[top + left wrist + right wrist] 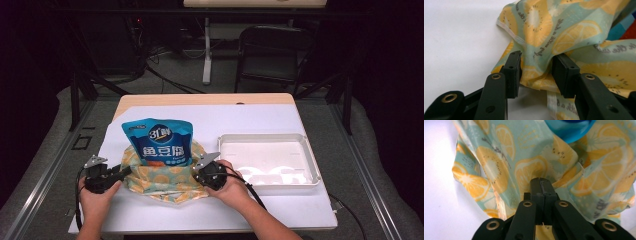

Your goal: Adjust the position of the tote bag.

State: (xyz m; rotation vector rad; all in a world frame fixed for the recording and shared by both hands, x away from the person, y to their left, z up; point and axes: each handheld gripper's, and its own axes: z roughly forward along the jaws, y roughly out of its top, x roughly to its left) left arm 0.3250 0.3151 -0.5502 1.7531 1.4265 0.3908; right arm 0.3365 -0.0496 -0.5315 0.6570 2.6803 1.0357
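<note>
A blue snack pouch (159, 142) stands upright inside a crumpled cloth bag (165, 182) printed with orange and kiwi slices, on the white table top. At the bag's left edge is my left gripper (125, 171), held in a hand. In the left gripper view its jaws (536, 67) stand apart, with a fold of the bag (564, 32) bunched between them. My right gripper (197, 172) is at the bag's right edge. In the right gripper view it (541, 182) is shut, with a scrap of the bag's fabric (499, 170) pinched low between the jaws. The pouch's bottom (569, 130) shows above.
An empty white tray (312, 160) lies to the right of the bag, close to my right hand. The white sheet (250, 120) covers most of the table. A black chair (272, 50) and cables stand beyond the far edge.
</note>
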